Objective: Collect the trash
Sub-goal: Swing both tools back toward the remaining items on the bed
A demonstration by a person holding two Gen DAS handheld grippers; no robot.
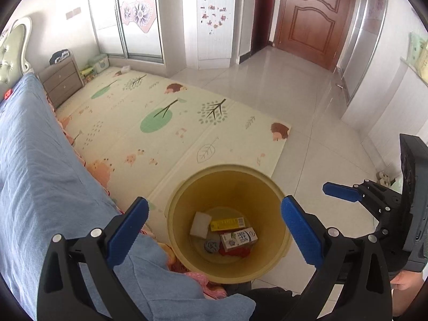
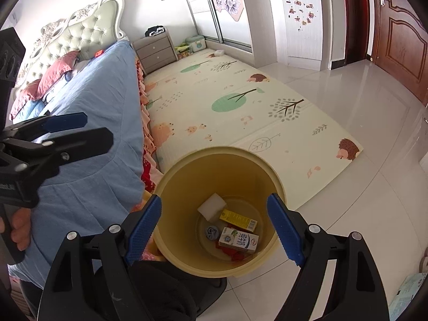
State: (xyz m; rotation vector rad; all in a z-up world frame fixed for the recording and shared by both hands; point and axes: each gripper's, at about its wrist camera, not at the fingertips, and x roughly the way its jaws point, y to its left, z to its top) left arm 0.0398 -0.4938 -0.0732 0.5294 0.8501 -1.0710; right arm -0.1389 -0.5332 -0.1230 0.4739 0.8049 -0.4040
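A yellow bin (image 1: 184,200) (image 2: 187,176) stands on the floor beside the bed. Inside lie a milk carton (image 1: 239,239) (image 2: 239,240), a yellow box (image 1: 227,223) (image 2: 239,220), a white sponge block (image 1: 200,224) (image 2: 212,206), a grey wad (image 1: 211,246) (image 2: 211,233) and a red scrap (image 1: 235,252). My left gripper (image 1: 214,232) hangs open above the bin with nothing between its blue pads (image 1: 125,230). My right gripper (image 2: 214,230) is likewise open and empty over the bin. Each gripper also shows at the edge of the other's view: the right gripper (image 1: 345,192), the left gripper (image 2: 67,125).
A bed with a blue cover (image 1: 40,160) (image 2: 88,123) runs along the left, close to the bin. A patterned play mat (image 1: 165,123) (image 2: 240,112) covers the floor beyond. A nightstand (image 1: 61,80), a white cabinet (image 1: 211,24) and a brown door (image 1: 310,18) stand further back. Grey tiles (image 1: 307,112) lie to the right.
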